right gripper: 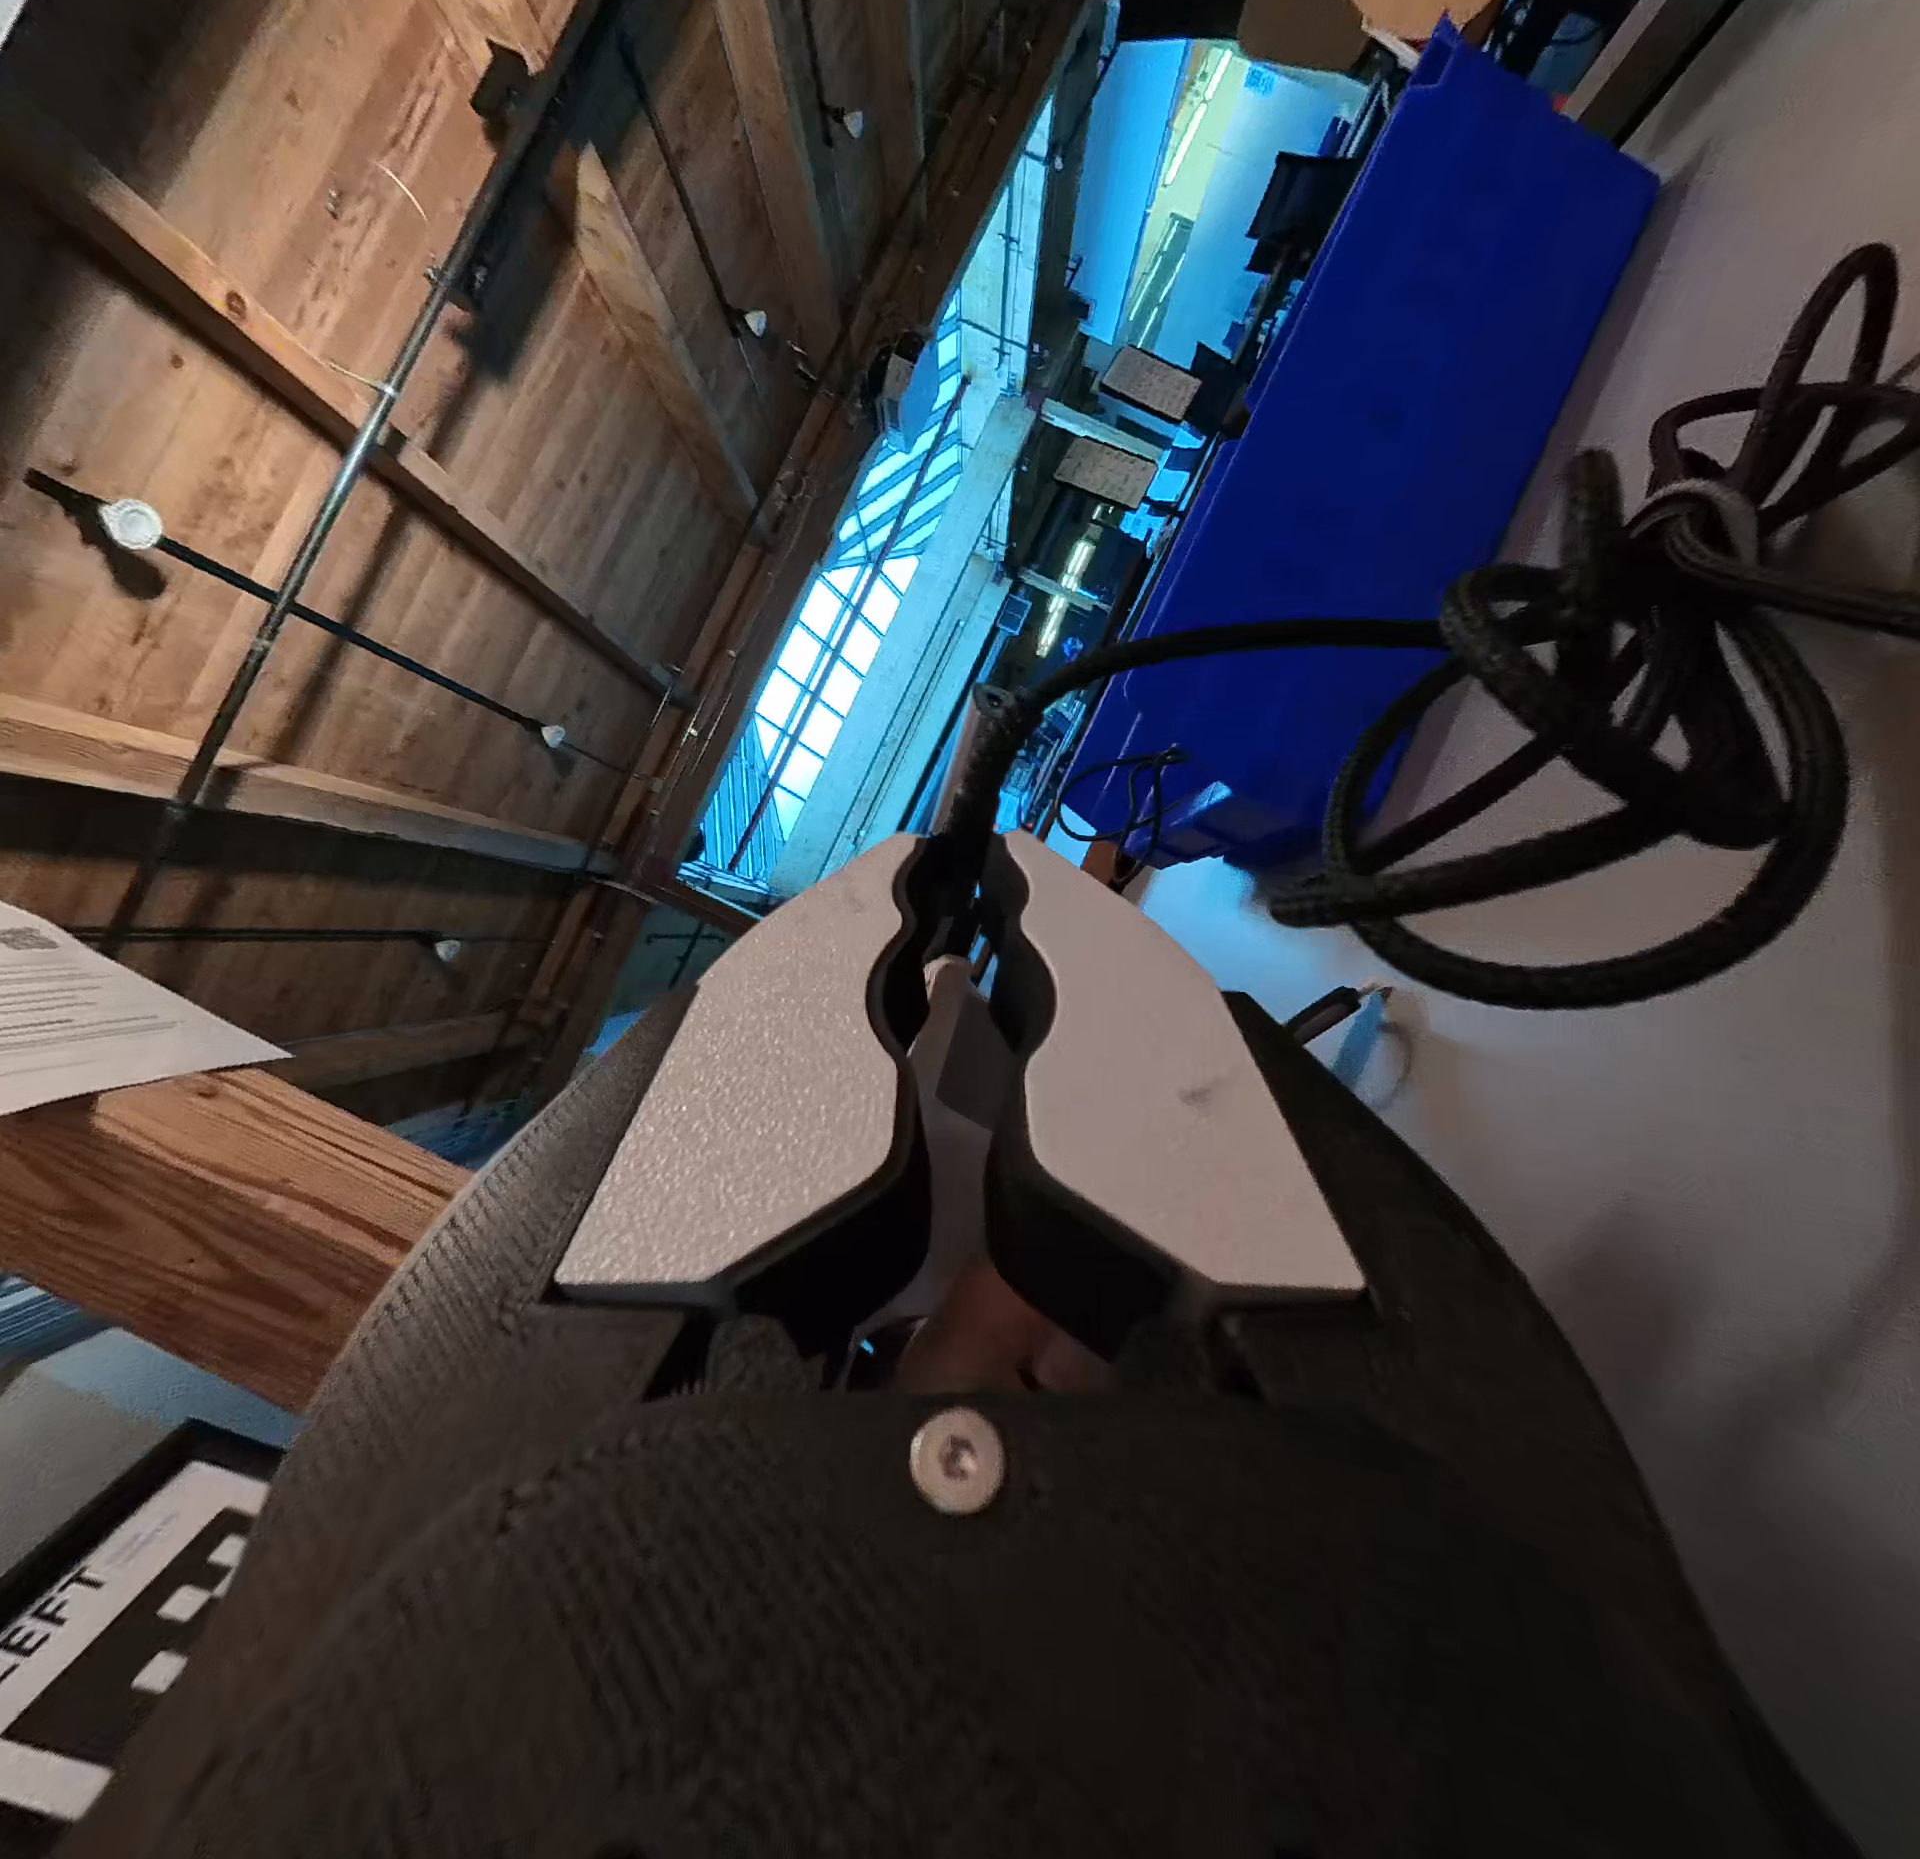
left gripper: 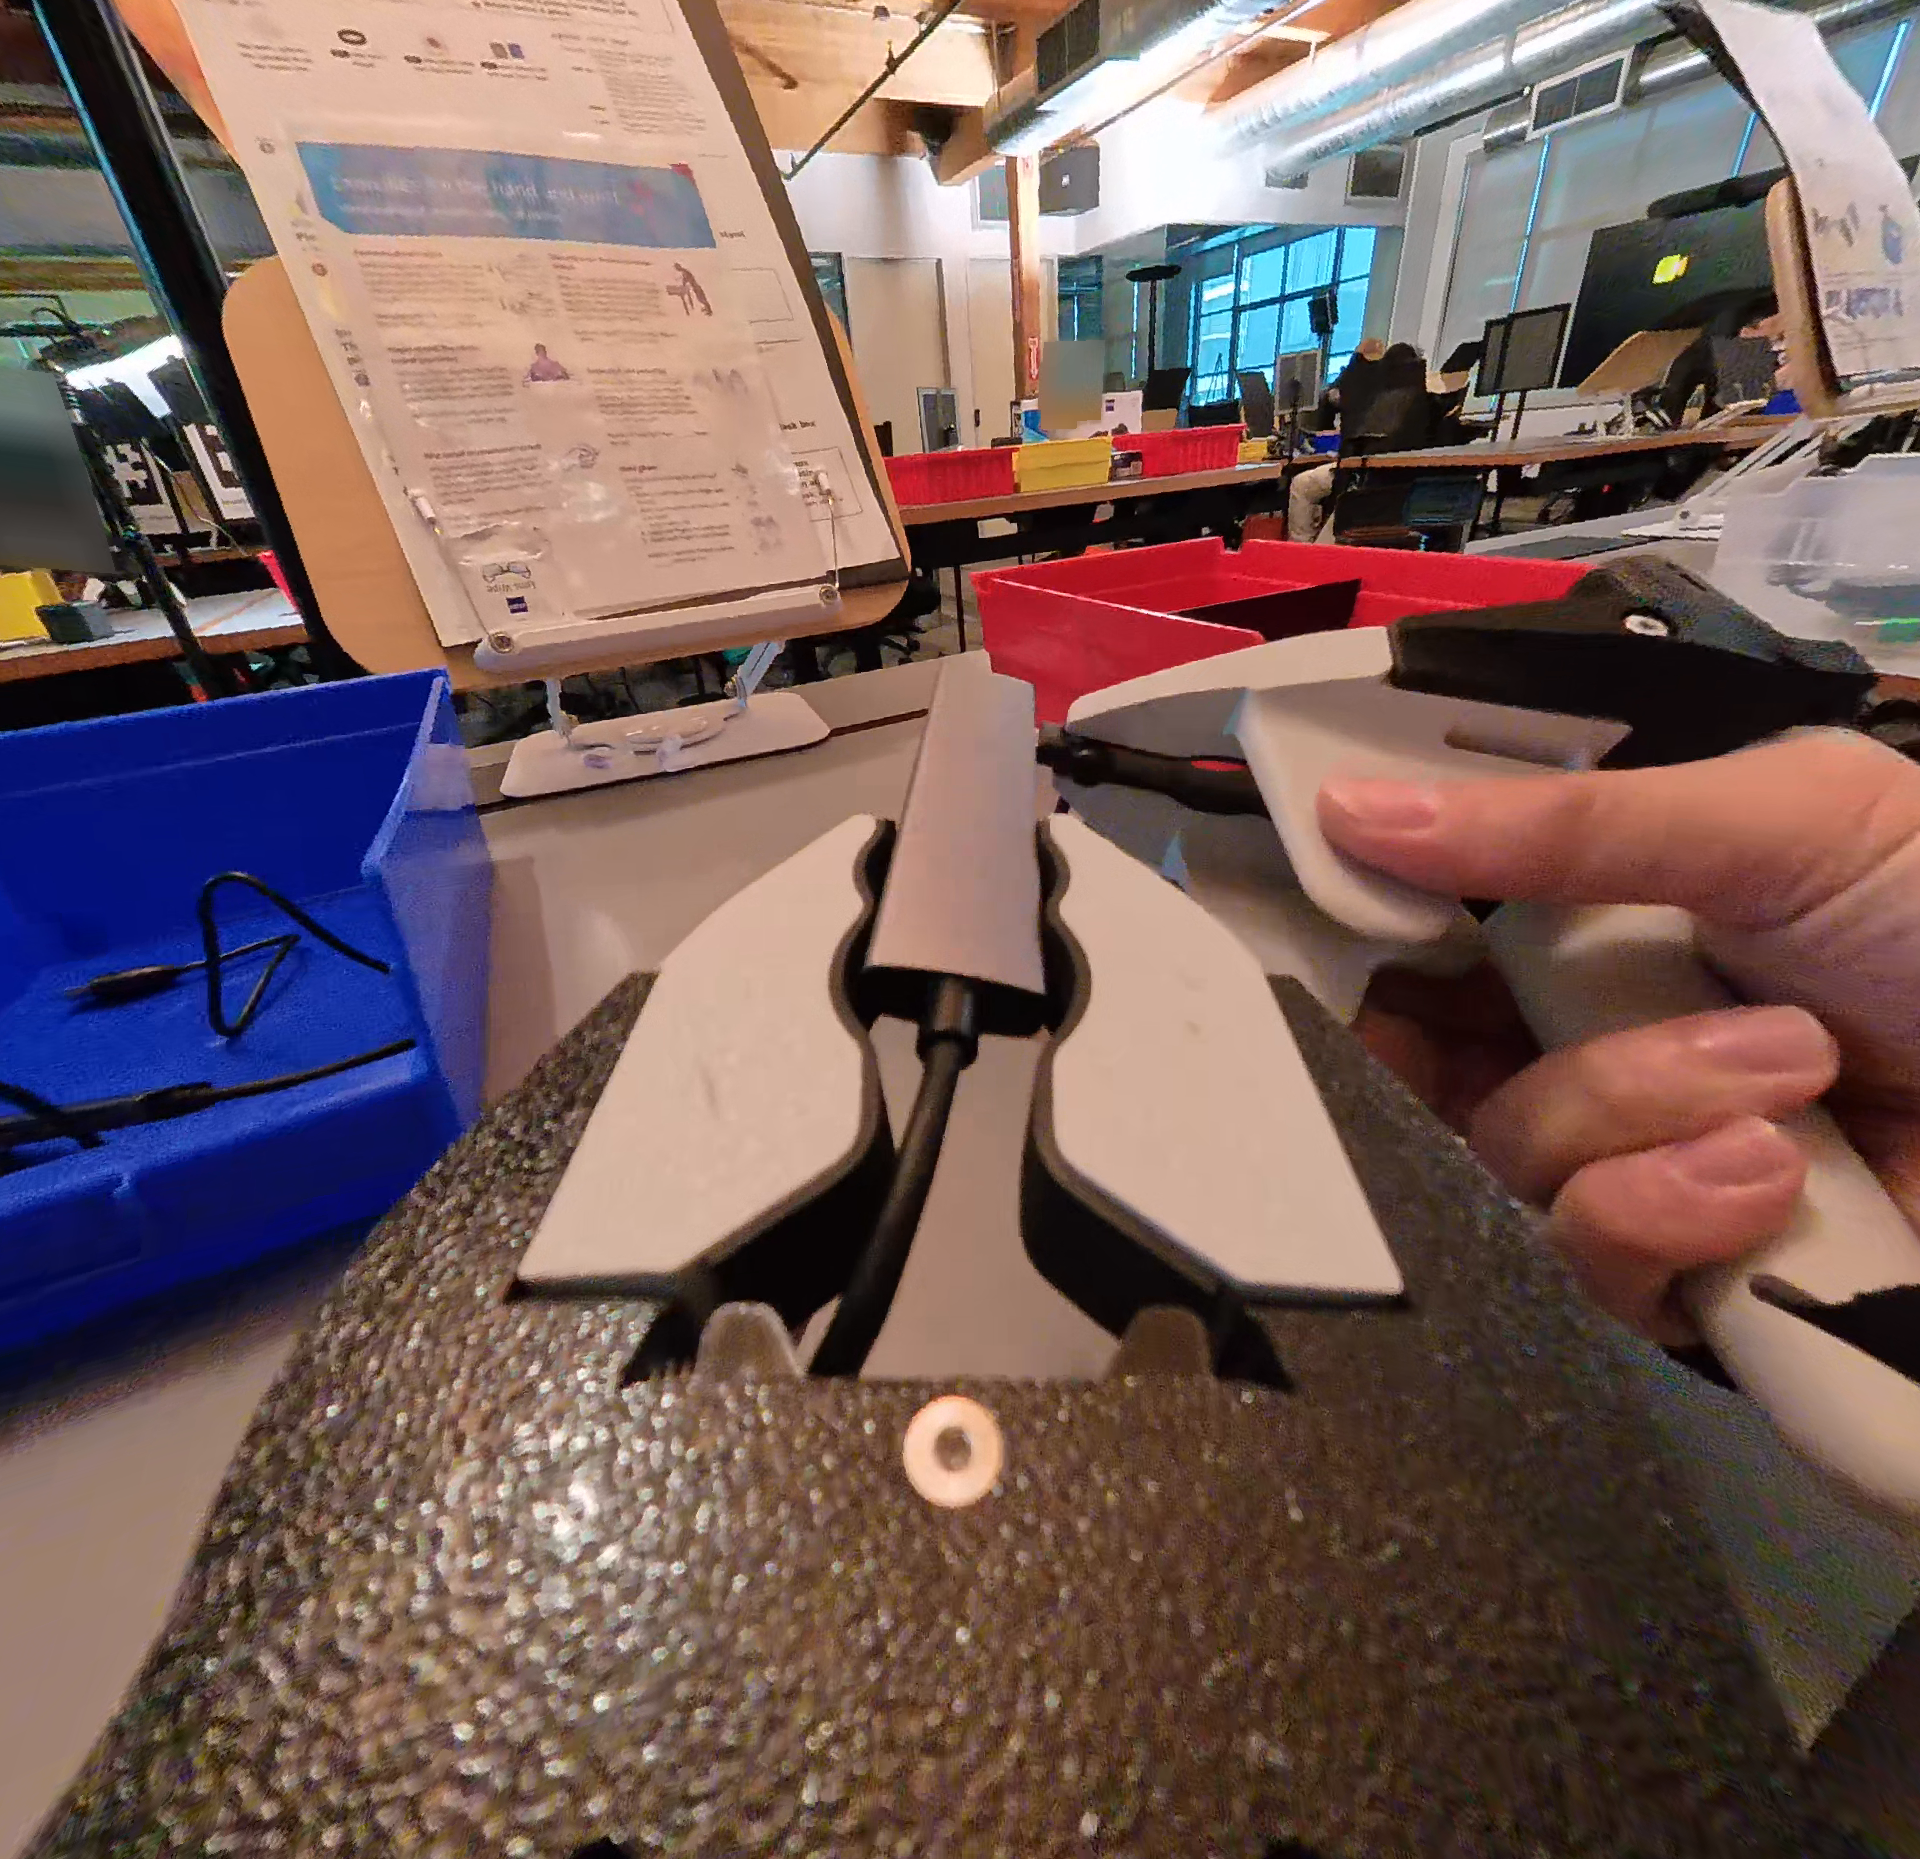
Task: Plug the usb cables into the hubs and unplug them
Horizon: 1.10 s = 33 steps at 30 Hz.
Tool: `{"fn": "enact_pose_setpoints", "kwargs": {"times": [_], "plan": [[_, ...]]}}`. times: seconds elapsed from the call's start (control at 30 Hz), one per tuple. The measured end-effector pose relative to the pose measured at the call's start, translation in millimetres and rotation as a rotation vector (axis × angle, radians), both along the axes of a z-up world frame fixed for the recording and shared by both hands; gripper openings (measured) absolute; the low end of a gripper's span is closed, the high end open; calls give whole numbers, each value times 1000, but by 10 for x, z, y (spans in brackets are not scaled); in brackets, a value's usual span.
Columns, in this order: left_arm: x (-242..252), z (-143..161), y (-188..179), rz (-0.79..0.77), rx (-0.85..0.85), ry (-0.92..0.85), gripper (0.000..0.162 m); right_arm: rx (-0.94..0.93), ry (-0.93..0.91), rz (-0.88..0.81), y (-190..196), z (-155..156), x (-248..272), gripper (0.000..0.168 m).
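Left gripper (left gripper: 956, 874) pinches hub (left gripper: 961, 822); right gripper (right gripper: 961, 900) pinches braided cable (right gripper: 1558, 687). Risk: angled approach jams plug.

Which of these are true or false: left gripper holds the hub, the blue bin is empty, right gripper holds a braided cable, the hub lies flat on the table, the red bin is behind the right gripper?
1. The left gripper is shut on the grey hub. True.
2. The blue bin is empty. False: black cables lie in it.
3. The right gripper grips a black braided cable. True.
4. The hub lies flat on the table. False: it is held between the fingers.
5. The red bin sits beyond the right gripper in the left wrist view. True.
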State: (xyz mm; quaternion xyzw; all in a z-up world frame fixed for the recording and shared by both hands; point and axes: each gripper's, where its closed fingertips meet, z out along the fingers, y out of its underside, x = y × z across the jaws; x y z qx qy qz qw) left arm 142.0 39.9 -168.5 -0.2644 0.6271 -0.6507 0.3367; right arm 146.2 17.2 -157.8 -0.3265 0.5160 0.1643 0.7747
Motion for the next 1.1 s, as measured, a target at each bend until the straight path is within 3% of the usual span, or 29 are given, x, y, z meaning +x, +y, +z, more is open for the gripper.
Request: {"fn": "enact_pose_setpoints", "kwargs": {"times": [0.47,0.7,0.8,1.1], "plan": [[16,-17,-36,-38,2,20,26,-214,-60,-16,-44,-31,-26,11],[-5,-30,-62,-52,33,4,26,-54,-17,23,-77,-52,-59,10],[-38,26,-87,-57,-16,-18,26,120,29,99,-84,-5,-51,8],[-38,30,-84,-76,-18,-16,25,196,76,78,-50,3,1,9]]}}
